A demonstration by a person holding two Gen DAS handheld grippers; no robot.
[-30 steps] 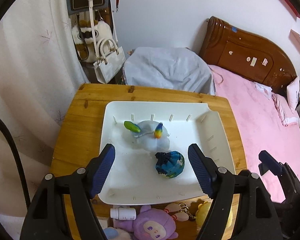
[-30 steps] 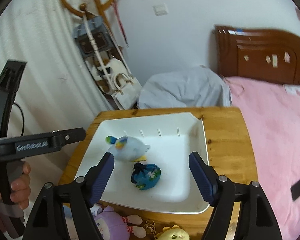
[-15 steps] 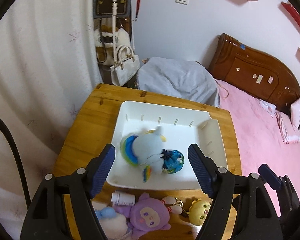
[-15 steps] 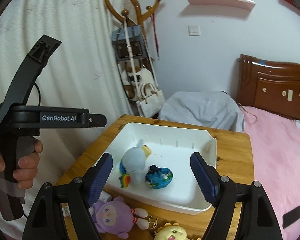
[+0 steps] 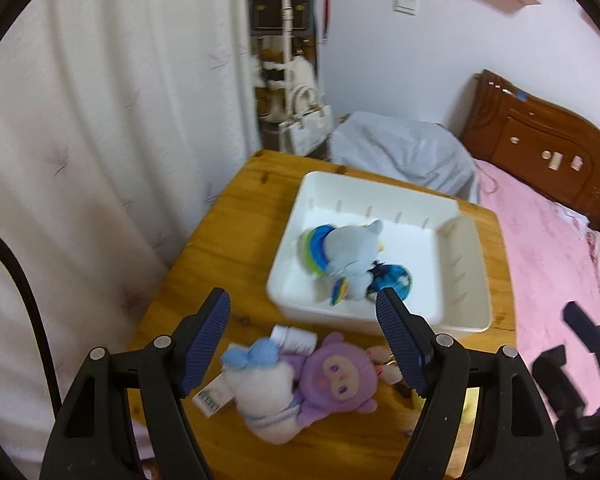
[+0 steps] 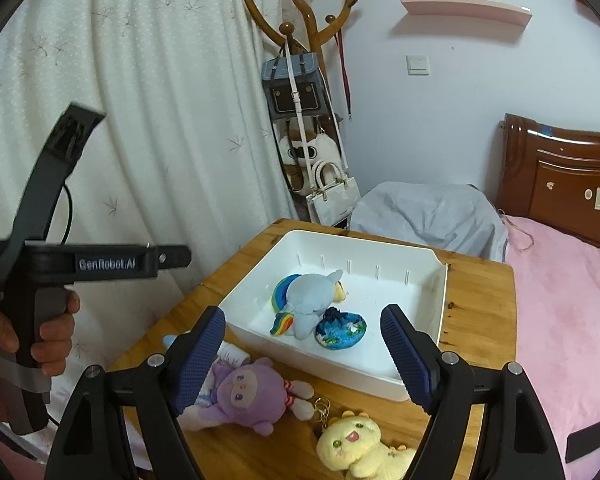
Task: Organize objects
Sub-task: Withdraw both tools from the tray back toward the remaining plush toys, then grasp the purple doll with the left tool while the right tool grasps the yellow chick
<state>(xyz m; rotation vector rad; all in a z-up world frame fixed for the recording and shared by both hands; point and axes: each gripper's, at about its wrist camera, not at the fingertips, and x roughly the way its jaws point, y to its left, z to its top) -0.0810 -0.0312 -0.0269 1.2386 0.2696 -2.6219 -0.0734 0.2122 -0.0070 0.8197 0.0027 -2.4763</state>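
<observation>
my left gripper [image 5: 303, 334]: black plastic arms, silver screws, ribbed dark-blue pads
my right gripper [image 6: 303, 354]: same black frame, blue ribbed pads
side marking: white "GenRobot.AI" lettering
handle: grey tape wrap, black cable trailing

White lettering "GenRobot.AI" on the black side bar of the left gripper [image 6: 172, 258], far left, green print on the plush's paper tag [image 5: 214, 394] illegible

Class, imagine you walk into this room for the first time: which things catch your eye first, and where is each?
The white tray on the wooden table stands out, holding a grey-blue plush with rainbow wings beside a blue patterned pouch. In front of the tray lie a purple doll and a yellow plush.
</observation>
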